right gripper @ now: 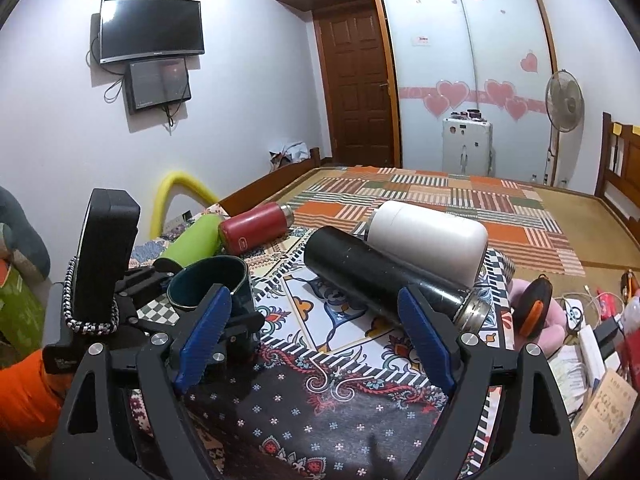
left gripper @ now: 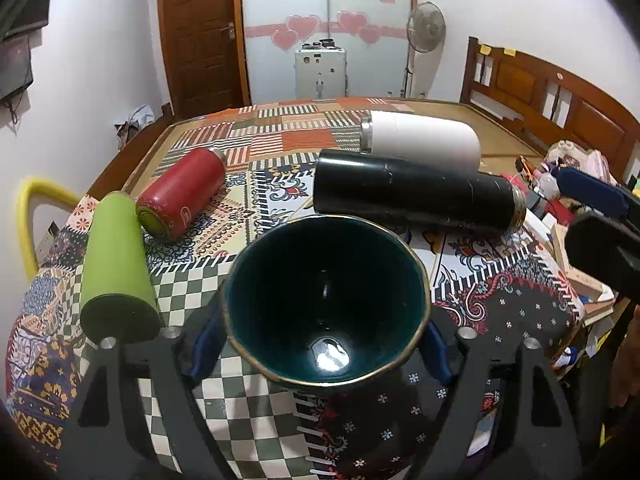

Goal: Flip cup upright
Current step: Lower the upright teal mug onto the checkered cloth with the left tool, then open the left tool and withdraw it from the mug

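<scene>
Dark green cup (left gripper: 326, 304), mouth toward the left wrist camera, clamped between the jaws of the left gripper (left gripper: 320, 344) above the patterned cloth (left gripper: 248, 216). Behind it lie four flasks on their sides: green flask (left gripper: 116, 264), red flask (left gripper: 182, 194), black flask (left gripper: 416, 194), white flask (left gripper: 424, 138). Right gripper (right gripper: 316, 336): jaws apart, holding nothing, near the black flask.

Even, fairly bright indoor light filled both views, with soft, faint shadows. A white glare spot sat inside the dark cup (left gripper: 326, 354), and the wall screen (right gripper: 151, 29) far left reflected light. Fisheye bending curved the edges, the corners went black, and near parts looked slightly soft.
</scene>
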Demonstrator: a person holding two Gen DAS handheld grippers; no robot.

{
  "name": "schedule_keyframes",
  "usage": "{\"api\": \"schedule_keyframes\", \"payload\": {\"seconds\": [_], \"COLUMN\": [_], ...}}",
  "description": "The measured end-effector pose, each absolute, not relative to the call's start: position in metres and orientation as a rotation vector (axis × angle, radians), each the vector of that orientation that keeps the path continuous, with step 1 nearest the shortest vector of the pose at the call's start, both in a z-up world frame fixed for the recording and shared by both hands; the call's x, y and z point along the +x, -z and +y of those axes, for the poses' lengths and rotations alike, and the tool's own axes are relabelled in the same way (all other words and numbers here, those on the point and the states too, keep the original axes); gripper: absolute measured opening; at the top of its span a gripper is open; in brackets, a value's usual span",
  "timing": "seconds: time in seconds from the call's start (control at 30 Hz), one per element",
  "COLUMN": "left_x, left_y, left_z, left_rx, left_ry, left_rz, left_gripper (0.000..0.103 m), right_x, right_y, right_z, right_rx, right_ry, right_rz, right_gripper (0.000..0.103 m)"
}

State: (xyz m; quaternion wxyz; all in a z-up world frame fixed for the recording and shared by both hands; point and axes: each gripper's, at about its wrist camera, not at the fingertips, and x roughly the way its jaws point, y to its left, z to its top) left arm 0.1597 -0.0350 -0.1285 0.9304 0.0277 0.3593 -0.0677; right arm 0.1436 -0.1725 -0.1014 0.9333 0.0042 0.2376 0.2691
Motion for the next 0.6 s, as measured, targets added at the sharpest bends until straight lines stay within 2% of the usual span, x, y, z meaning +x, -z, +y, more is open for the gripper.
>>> {"api": "schedule_keyframes", "payload": {"seconds": [0.13, 0.3, 0.6], "left_x": [0.149, 0.126, 0.061], "left_y": [0.124, 0.109, 0.048], "left_z": [-0.029, -0.025, -0.018], "left_rx": [0.021, 0.02, 0.01], "left_ry": [0.151, 0.128, 0.108], "left_rz": [0.733, 0.69, 0.483], "left_gripper": [0.09, 0.091, 0.091], "right_x": [0.141, 0.131, 0.093], "right_y": [0.098, 0.089, 0.058], "right_z": [-0.173, -0.174, -0.176], "right_rx": [0.009, 0.022, 0.034], "right_ry": [-0.549, -0.547, -0.528], "right_rz": [0.48, 0.459, 0.371], "right_gripper": [0.084, 0.084, 0.084]}}
